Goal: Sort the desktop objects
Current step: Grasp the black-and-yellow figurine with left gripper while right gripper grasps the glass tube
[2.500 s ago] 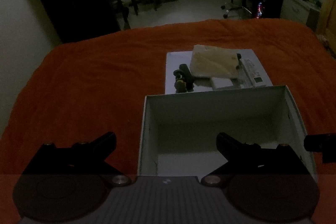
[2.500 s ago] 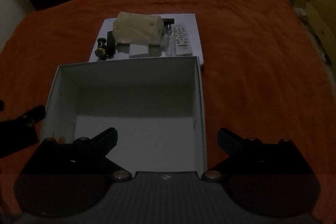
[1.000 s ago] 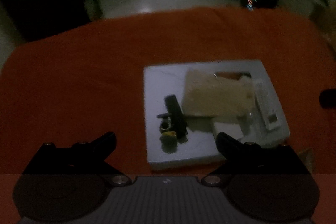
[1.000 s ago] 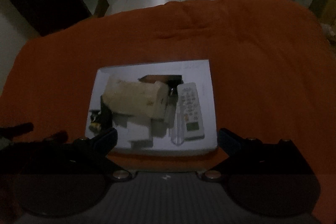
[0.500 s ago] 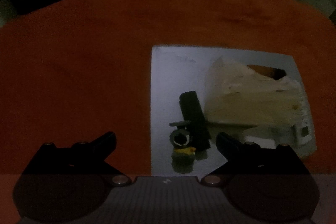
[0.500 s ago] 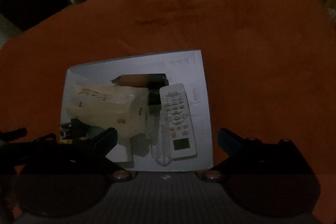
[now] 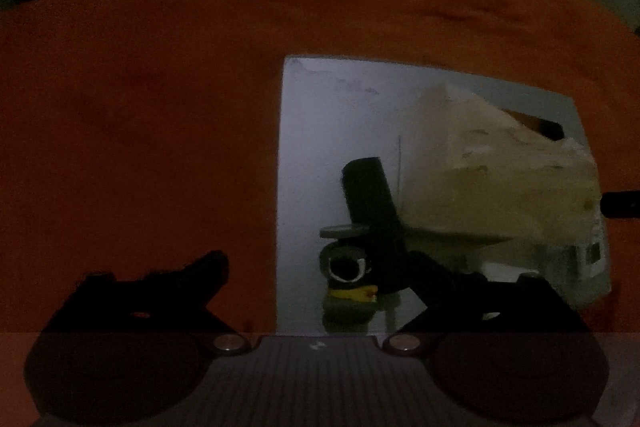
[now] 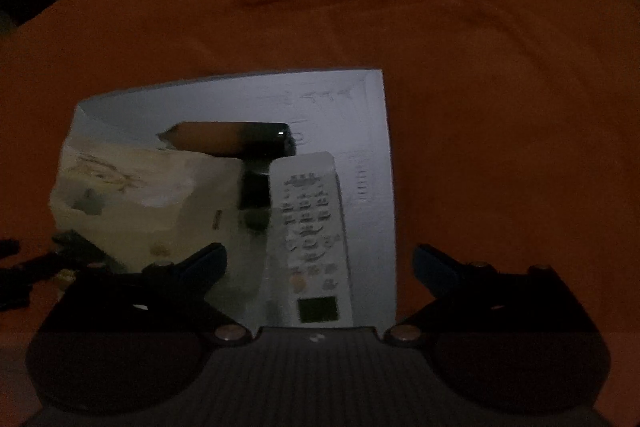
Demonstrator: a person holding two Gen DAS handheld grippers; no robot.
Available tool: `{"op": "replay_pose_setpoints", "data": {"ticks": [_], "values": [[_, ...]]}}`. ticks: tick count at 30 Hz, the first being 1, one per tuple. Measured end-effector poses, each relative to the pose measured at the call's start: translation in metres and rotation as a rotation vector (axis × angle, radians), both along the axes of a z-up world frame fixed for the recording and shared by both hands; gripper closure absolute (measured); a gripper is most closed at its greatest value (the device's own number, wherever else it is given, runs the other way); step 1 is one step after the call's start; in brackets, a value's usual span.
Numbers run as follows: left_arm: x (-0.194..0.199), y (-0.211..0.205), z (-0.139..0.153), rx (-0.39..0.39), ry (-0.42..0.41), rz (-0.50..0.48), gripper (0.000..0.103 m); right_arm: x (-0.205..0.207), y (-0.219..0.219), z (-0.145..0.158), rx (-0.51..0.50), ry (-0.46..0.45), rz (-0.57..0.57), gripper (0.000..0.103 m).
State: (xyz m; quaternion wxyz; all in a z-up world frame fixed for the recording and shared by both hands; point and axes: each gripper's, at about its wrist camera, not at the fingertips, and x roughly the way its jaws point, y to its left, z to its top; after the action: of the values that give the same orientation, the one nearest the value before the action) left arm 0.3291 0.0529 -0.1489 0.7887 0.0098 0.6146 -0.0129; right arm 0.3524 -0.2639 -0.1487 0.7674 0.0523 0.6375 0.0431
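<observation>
The left gripper [image 7: 318,277] is held above the white board [image 7: 312,115], its jaws wide but closing around a small yellow-based figure [image 7: 351,281] without contact. The right gripper [image 8: 320,263] is spread apart above the remote control [image 8: 310,235], also on the board.

Lighting's pretty dim, but the blanket [image 7: 140,107] is a solid burnt orange. On it sits a plain white board [image 7: 320,131]. The crumpled bag [image 7: 500,179] is cream-yellow with a faint brownish scribble. The remote [image 8: 308,235] is white with grey buttons and a dark little screen. There's a black stick-shaped thing [image 7: 370,195], a tube [image 8: 232,137] fading from orange-brown to black, and a tiny toy [image 7: 350,277], black and white with a yellow base, I think.
</observation>
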Motion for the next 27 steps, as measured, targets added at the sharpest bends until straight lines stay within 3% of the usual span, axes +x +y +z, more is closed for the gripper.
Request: {"op": "replay_pose_setpoints", "data": {"ticks": [5, 7, 9, 15, 17, 20, 21, 22, 27], "values": [[0.000, 0.002, -0.003, -0.026, 0.010, -0.014, 0.012, 0.001, -0.002, -0.010, 0.014, 0.018, 0.003, 0.019], [0.001, 0.002, -0.004, -0.035, 0.026, -0.012, 0.022, 0.001, 0.000, -0.010, 0.040, 0.019, 0.004, 0.023], [0.002, 0.001, -0.005, -0.045, 0.045, -0.013, 0.024, 0.000, 0.005, -0.008, 0.059, 0.019, 0.012, 0.030], [0.003, -0.002, -0.007, -0.042, 0.034, -0.013, 0.026, -0.001, 0.023, -0.009, 0.089, 0.033, 0.056, 0.044], [0.005, -0.002, -0.009, -0.049, 0.038, -0.005, 0.026, -0.001, 0.028, -0.014, 0.090, 0.050, 0.064, 0.044], [0.008, -0.003, -0.010, -0.074, 0.049, 0.010, 0.041, -0.002, 0.034, -0.014, 0.067, 0.043, 0.073, 0.046], [0.008, -0.002, -0.010, -0.098, 0.054, 0.008, 0.055, -0.003, 0.035, -0.013, 0.061, 0.033, 0.078, 0.056], [0.009, -0.002, -0.010, -0.121, 0.059, 0.007, 0.060, -0.004, 0.036, -0.011, 0.068, 0.021, 0.091, 0.068], [0.012, -0.004, -0.005, -0.125, 0.043, -0.008, 0.068, -0.010, 0.044, -0.008, 0.041, -0.012, 0.138, 0.069]]}}
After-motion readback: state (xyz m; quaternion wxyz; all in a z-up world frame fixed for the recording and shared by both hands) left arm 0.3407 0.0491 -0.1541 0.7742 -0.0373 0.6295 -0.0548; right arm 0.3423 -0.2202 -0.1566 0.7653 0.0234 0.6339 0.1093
